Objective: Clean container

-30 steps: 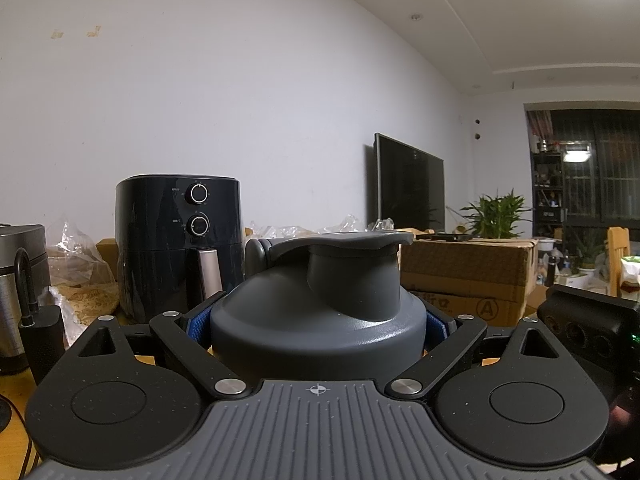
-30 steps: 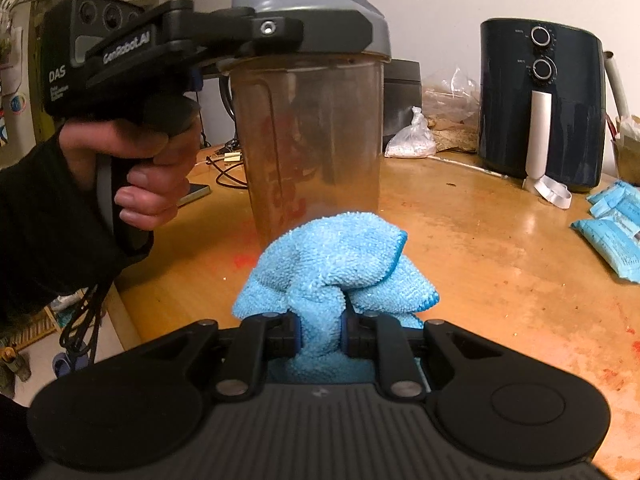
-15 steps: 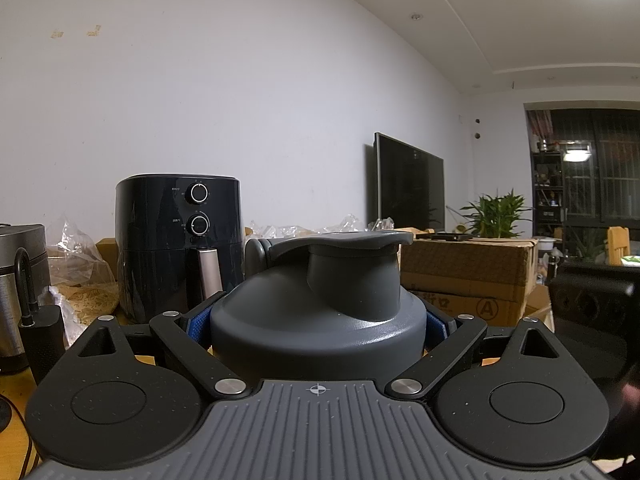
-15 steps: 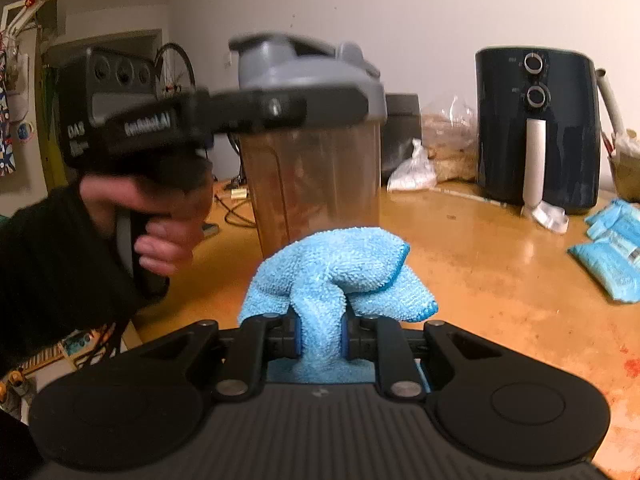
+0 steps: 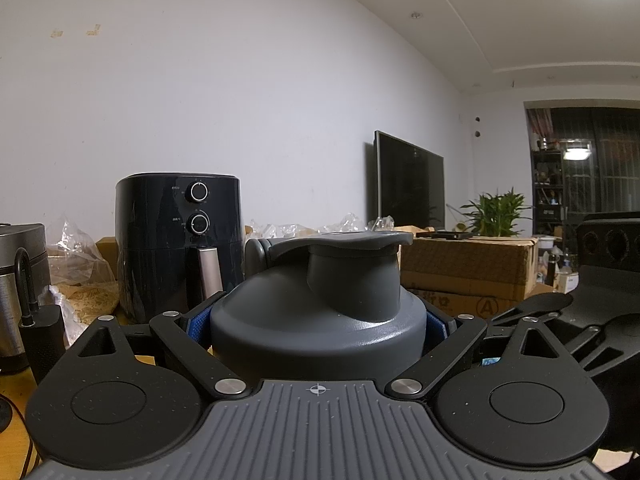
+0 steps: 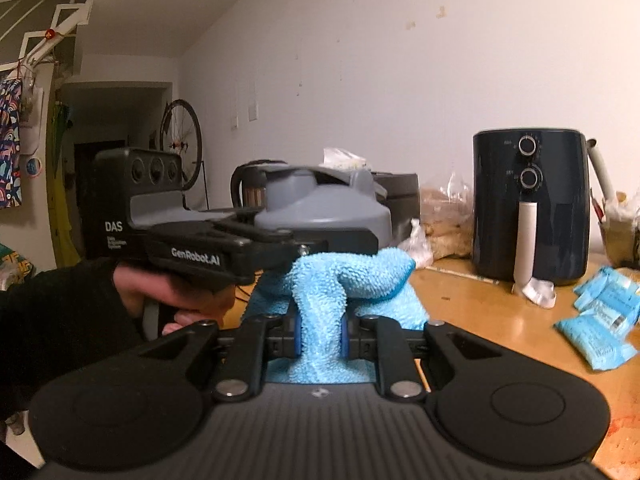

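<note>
While the cloth is up at lid height, status reads:

Key relation: shaker bottle (image 6: 320, 208) sits dead ahead of right gripper (image 6: 319, 330), just beyond the cloth; bottle's long axis upright, so its wall runs straight down from the lid. Cloth top looks touching or nearly touching the underside of the left gripper's finger, can't tell which. Judgement: wipe has to travel along the wall or over the lid, w/ the left finger in the way.

Nearer hand: right does the wiping, left only holds.

Left gripper (image 5: 318, 320): closed on the bottle's grey lid (image 5: 320, 312), blue pads on both sides of it, pointing about level. Person's hand (image 6: 168, 296) in a dark sleeve wraps its grip.

Right gripper: clamped on blue microfibre cloth (image 6: 332, 280), a fold pinched betw. the pads, the rest bunched in front and hanging below.

Container: bottle, lid on, flip cap looks shut. Body hidden behind cloth and left gripper in right view, and below the lid in left view, so contents can't be told.

Bottle location: held by its lid, in front of the air fryer (image 6: 530, 208); whether it's lifted off the wooden counter (image 6: 500, 312) or standing on it isn't visible.

Other, rel. to the air fryer: blue packets (image 6: 600, 320) lie to its right on the counter; clear bags to its left.

Progress (judgement): outside wipe under way, not finished.
</note>
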### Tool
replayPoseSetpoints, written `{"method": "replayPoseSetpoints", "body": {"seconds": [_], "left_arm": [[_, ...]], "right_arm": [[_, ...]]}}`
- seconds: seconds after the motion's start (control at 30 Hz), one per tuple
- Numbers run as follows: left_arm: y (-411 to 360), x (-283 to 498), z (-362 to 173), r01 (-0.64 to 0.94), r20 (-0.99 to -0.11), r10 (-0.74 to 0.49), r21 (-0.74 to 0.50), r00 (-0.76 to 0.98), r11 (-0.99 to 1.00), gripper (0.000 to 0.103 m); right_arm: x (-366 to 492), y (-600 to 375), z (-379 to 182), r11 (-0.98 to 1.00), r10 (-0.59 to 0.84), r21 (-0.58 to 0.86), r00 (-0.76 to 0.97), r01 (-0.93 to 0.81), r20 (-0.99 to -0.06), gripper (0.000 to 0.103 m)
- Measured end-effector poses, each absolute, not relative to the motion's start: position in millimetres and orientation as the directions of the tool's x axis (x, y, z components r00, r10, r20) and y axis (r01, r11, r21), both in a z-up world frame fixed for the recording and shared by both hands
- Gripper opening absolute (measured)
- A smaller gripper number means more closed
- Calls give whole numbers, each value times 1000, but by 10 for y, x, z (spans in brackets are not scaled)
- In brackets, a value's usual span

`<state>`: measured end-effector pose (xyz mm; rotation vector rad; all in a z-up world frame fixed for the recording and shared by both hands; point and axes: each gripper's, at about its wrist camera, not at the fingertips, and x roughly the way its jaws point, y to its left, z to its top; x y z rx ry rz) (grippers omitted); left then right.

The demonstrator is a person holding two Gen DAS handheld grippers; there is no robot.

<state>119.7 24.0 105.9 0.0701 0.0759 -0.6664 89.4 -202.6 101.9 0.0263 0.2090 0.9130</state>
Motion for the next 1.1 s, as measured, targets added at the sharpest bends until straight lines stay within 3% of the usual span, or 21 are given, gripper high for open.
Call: {"method": "replayPoseSetpoints", "body": {"seconds": [0.43,0.67,1.03,1.1], "left_arm": [[223,1186,1056,616,-91,-612,37,786,787,95],[216,1184,1053,614,-91,-609,36,788,788,95],[191,1168,1046,611,-86,-606,44,791,791,95],[195,1171,1047,611,-86,-606,44,791,791,95]], "right_arm": [[794,-2004,1002,634,769,32,625,-773,-137,12],[797,-2012,996,637,769,79,625,-767,-132,20],[831,-2059,981,634,773,135,620,-761,-134,20],[841,-2075,976,632,775,145,617,-761,-136,15]]}}
